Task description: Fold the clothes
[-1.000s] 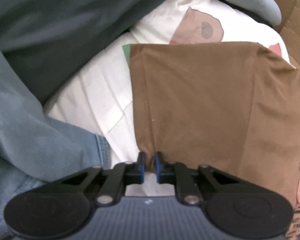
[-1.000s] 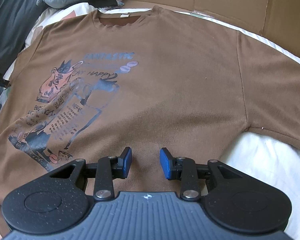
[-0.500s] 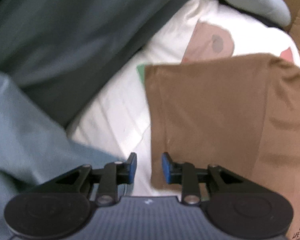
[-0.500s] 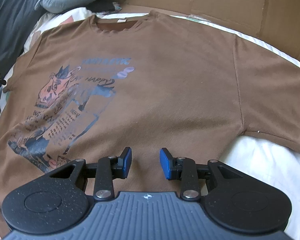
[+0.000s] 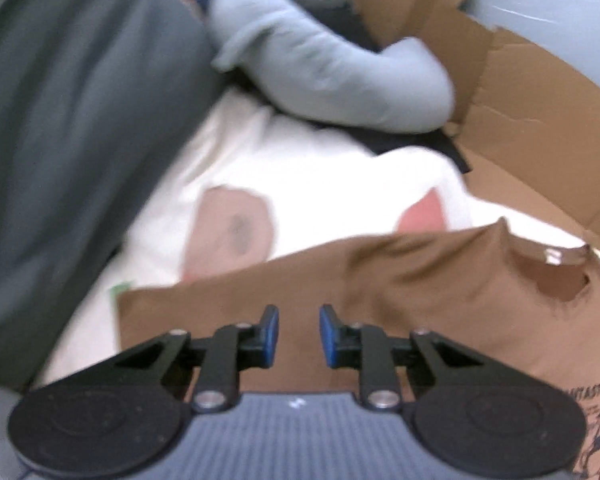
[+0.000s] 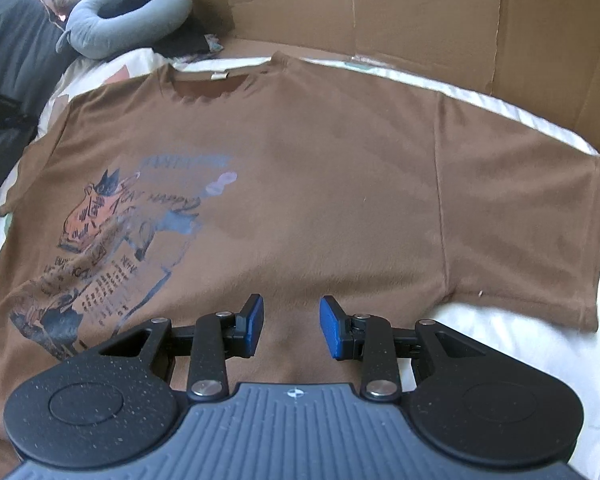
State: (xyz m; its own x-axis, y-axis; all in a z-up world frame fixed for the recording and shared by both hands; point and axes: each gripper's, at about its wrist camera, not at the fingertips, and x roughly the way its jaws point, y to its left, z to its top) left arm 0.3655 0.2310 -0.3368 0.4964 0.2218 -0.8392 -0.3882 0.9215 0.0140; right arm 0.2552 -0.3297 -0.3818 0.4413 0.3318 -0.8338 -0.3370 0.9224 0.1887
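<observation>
Though left view blurs, brown T-shirt [image 6: 320, 184] seemingly flat; hem hidden.

The left black two-finger gripper with blue pads [image 5: 299, 336] is seen from its own wrist camera with its jaws parted, a clear gap being left between the blue pads [image 5: 271, 330], and nothing is held between them. The view is blurred. The right black two-finger gripper with blue pads [image 6: 291, 326] is likewise shown with its jaws spread apart, somewhat wider, and nothing is gripped. Both are pointed forward and slightly downward. No hand or sleeve is shown in either view.
</observation>
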